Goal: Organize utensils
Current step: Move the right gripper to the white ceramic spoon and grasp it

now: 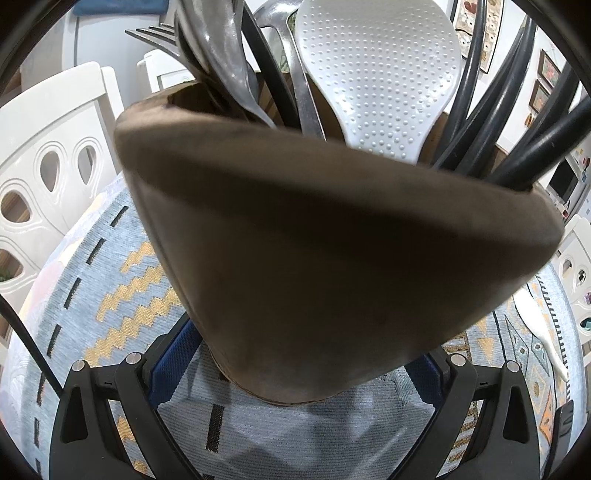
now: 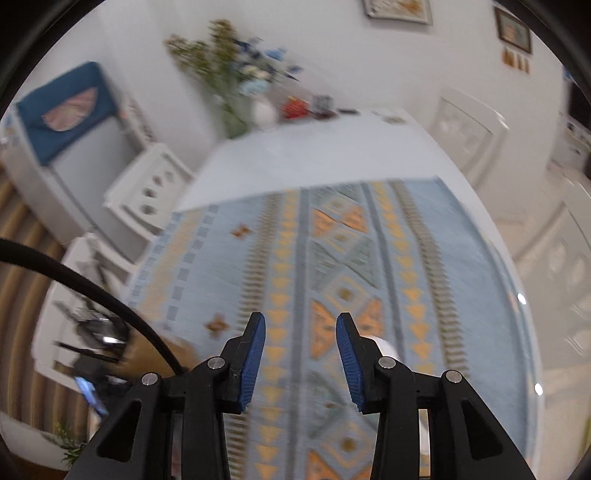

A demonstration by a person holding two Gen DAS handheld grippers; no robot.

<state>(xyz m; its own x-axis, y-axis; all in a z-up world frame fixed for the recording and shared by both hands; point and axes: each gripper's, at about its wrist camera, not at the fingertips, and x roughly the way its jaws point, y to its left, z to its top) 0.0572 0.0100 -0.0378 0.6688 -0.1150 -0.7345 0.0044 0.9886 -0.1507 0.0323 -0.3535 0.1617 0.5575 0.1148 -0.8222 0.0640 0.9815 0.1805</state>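
A brown utensil holder (image 1: 332,240) fills the left wrist view, tilted, its base just over the patterned tablecloth (image 1: 122,266). My left gripper (image 1: 299,365) is shut on its lower end, with a blue pad (image 1: 173,354) against each side. In the holder stand a white dotted paddle (image 1: 380,81), several black handles (image 1: 517,122), metal spoons (image 1: 229,62) and a dark fork (image 1: 155,33). A white utensil (image 1: 543,332) lies on the cloth to the right. My right gripper (image 2: 301,325) is open over the tablecloth (image 2: 332,240) with nothing between its fingers. A white object (image 2: 386,347) shows just behind its right finger.
White plastic chairs (image 1: 44,166) stand around the table. In the blurred right wrist view a vase of flowers (image 2: 236,81) and small items (image 2: 295,107) sit at the table's far end. A black cable (image 2: 92,288) curves at the left, above a blurred brown shape (image 2: 147,352).
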